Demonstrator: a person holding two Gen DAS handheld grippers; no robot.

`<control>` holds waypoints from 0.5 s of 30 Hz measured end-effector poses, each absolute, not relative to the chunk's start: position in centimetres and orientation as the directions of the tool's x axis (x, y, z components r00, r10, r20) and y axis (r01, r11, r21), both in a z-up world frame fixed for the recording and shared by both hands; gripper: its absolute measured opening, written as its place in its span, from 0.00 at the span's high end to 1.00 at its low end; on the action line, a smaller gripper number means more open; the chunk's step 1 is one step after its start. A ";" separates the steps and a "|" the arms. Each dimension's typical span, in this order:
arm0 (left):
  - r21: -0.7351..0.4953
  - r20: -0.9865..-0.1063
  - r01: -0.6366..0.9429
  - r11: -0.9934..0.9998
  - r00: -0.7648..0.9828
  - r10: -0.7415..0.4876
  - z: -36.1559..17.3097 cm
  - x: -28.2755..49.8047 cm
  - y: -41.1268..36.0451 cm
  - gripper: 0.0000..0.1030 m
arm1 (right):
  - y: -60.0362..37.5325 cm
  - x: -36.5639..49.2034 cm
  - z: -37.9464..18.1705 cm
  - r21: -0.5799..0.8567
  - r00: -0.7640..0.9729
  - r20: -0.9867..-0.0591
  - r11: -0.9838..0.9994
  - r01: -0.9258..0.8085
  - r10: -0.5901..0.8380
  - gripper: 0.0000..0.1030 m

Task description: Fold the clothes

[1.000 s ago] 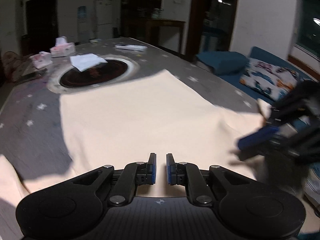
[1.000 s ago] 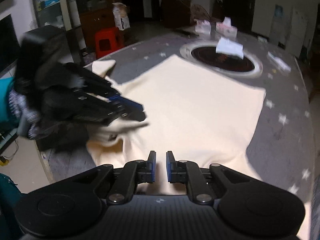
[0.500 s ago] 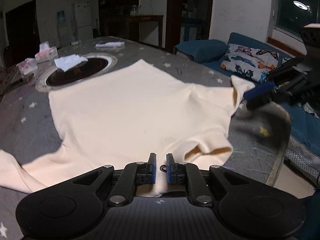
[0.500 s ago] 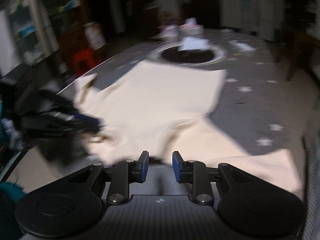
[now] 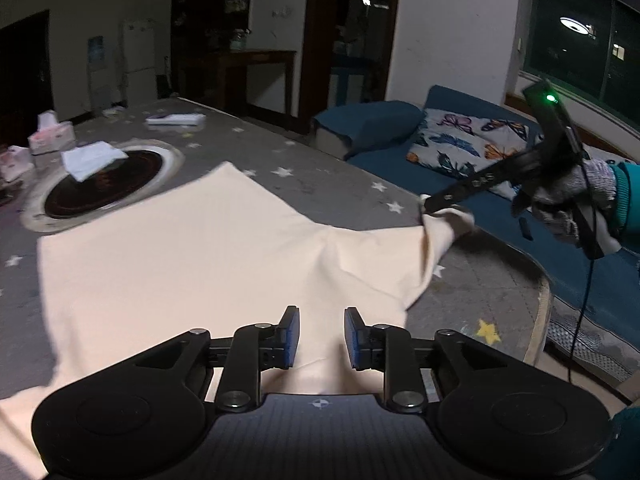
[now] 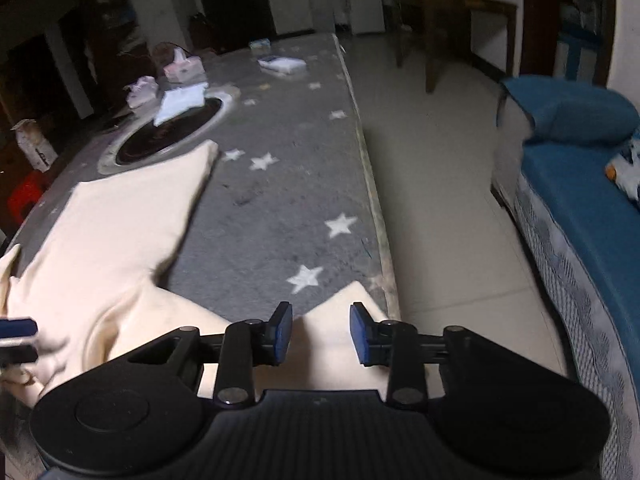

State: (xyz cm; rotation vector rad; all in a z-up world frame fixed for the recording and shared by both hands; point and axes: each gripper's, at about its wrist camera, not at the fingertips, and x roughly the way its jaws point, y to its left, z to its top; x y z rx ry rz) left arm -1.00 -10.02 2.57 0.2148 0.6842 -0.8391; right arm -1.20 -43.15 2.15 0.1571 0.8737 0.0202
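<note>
The left gripper (image 5: 321, 338) is seen with its jaws parted over the cream shirt (image 5: 180, 256), nothing held between them. The right gripper (image 6: 320, 334) is likewise spread wide above a sleeve (image 6: 344, 320) at the table (image 6: 280, 200) edge, though from the left view its tips appear to touch that sleeve. The shirt is laid flat on the table. Beyond it, a dark round inset (image 5: 104, 184) and tissue boxes (image 5: 50, 134) are seen.

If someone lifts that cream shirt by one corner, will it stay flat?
Probably not. The cream shirt looks floppy: its sleeve drapes and creases near the right gripper. It seems light, and might slide over the grey table.
</note>
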 end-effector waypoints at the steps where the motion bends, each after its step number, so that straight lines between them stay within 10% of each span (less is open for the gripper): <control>1: -0.090 -0.638 0.749 0.657 0.463 -0.615 2.4 -1.0 -10.4 0.74 | -43.3 -0.9 1.8 0.145 0.636 -0.768 0.988 0.057 0.076 0.66; 7: -0.117 -0.657 0.770 0.627 0.413 -0.630 1.0 -1.2 -12.7 0.73 | -42.0 -0.1 1.4 0.058 0.627 -0.779 0.998 0.035 0.023 0.62; 15: -0.131 -0.672 0.779 0.614 0.386 -0.633 0.2 -1.6 -13.0 0.71 | -41.4 0.2 2.2 -0.032 0.650 -0.759 0.999 0.014 -0.033 0.96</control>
